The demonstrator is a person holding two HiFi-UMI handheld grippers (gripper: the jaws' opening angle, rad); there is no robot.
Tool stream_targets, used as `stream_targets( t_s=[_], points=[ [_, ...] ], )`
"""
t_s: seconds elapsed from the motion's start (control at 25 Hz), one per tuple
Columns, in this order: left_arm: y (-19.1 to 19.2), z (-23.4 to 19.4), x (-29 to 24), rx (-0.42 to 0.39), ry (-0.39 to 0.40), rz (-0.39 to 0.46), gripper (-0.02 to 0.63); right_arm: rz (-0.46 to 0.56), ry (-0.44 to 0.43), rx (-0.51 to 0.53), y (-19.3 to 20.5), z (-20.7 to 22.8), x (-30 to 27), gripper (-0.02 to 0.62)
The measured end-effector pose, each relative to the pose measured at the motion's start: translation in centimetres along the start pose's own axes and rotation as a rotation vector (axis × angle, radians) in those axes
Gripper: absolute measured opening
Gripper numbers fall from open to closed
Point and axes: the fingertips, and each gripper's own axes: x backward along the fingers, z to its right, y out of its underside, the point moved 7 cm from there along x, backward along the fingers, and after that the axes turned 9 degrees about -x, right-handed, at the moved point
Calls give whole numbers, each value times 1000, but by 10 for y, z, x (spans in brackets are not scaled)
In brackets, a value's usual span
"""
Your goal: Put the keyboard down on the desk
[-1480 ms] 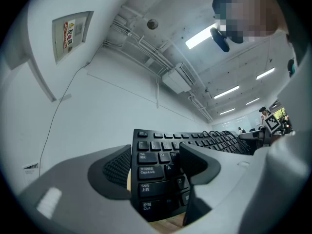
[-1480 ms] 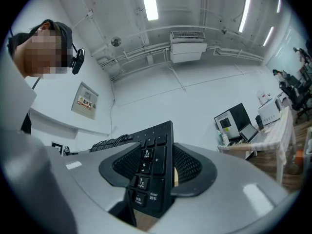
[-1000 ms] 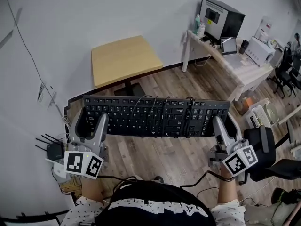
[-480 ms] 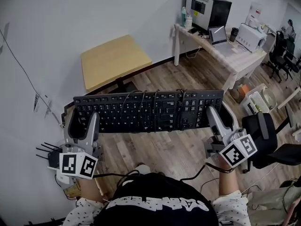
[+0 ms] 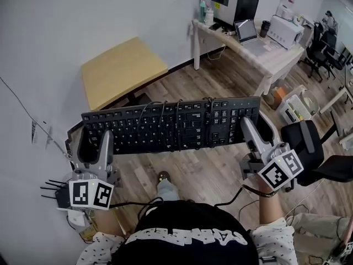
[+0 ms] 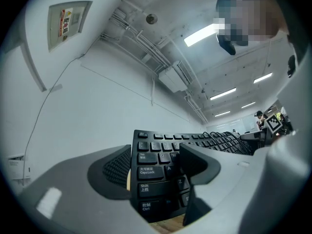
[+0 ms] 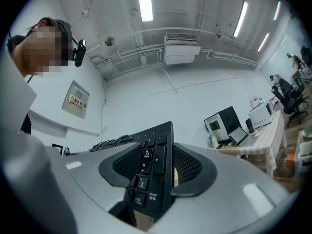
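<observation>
First: Floorboards and furniture sit further left in the head view than half a second ago, yet the black full-size plastic keyboard (image 5: 171, 127) has not shifted between the jaws. Where is it now?

Second: Up in the air at mid-view, running from 9 to 3 o'clock above the plank floor and resting on nothing. The left gripper (image 5: 95, 143) is clamped across its Tab-and-Shift end. The right gripper (image 5: 257, 132) is clamped across the number-pad end.

First: And the desk?

Second: The light square wooden table (image 5: 121, 70) lies at 11 o'clock, well apart from the keyboard. A long white desk (image 5: 265, 51) with a monitor lies at 1 o'clock. Which of the two is meant, I cannot tell.

First: How will it handle?

Second: I judge it stiff and fairly light, since it spans both grips without sagging. Smooth plastic could slide in the jaws, so the two short ends are the right hold, kept level. Its black cable (image 5: 177, 112), looped over the keys, is loose and may slip off or snag on the way down.
</observation>
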Motion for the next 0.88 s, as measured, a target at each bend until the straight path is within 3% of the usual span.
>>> stream_targets(
  t_s=[0.88],
  points=[
    [-15,4,6,-44,-28,-14,301,11,-24,-55,5,7,-2,221]
  ],
)
